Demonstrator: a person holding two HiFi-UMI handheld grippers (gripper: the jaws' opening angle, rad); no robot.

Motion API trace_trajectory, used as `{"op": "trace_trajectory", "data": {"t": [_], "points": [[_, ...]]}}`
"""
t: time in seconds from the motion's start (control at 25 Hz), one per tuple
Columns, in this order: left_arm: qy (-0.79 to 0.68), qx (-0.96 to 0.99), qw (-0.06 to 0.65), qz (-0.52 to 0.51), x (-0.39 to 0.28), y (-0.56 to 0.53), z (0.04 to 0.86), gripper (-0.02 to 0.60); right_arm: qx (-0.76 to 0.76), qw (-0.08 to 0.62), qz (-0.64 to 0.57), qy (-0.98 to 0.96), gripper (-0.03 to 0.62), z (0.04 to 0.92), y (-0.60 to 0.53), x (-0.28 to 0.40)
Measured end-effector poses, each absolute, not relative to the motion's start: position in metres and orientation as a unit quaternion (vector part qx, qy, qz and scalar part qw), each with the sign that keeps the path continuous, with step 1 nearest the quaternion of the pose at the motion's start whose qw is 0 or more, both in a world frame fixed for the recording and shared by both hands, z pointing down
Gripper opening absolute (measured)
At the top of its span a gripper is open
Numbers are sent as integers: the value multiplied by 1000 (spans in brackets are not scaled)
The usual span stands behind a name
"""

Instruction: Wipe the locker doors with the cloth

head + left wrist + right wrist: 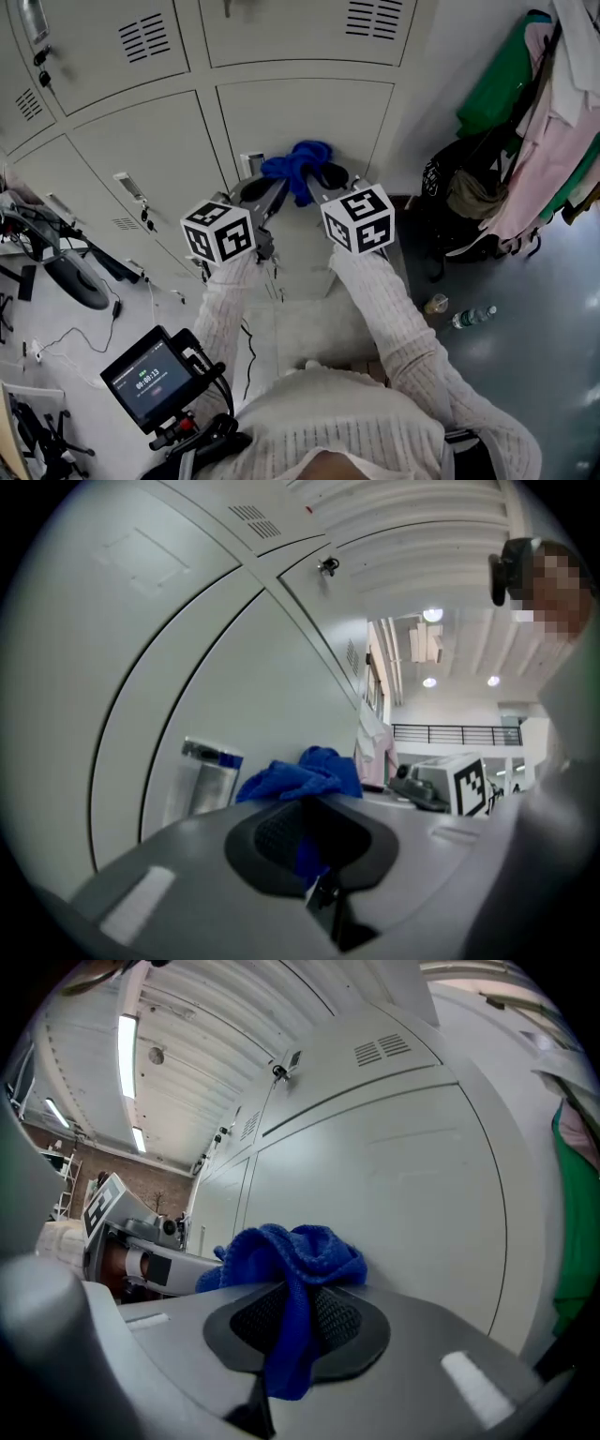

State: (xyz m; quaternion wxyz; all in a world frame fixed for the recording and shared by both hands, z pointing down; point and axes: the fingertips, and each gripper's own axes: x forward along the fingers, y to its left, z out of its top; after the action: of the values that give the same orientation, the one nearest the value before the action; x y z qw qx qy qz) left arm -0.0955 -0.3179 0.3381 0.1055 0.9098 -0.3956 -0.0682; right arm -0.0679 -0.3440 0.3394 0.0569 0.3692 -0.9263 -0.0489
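Observation:
A bunched blue cloth [298, 165] rests against a pale grey locker door [309, 108] in the head view. Both grippers hold it from below. My left gripper [270, 192] is shut on the cloth's left part, and blue fabric [305, 782] shows between its dark pads [274, 833]. My right gripper [323, 178] is shut on the right part; a fold of the cloth [292, 1269] hangs down between its pads [336, 1321]. The cloth touches the door [394, 1185] just ahead of the jaws.
A metal latch handle [249, 165] sits on the door just left of the cloth and shows as a shiny block [204, 778]. More locker doors [150, 150] lie to the left. Hanging clothes [539, 122] and bags [459, 192] crowd the right. Bottles [473, 316] lie on the floor.

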Motion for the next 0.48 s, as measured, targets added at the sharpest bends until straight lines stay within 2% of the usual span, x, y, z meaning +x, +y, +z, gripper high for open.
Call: {"op": "trace_trajectory", "data": {"t": [0.48], "points": [[-401,892,208,-23,-90,-313,434,6,368,141,26,-919,52,439,-349,-67]]}}
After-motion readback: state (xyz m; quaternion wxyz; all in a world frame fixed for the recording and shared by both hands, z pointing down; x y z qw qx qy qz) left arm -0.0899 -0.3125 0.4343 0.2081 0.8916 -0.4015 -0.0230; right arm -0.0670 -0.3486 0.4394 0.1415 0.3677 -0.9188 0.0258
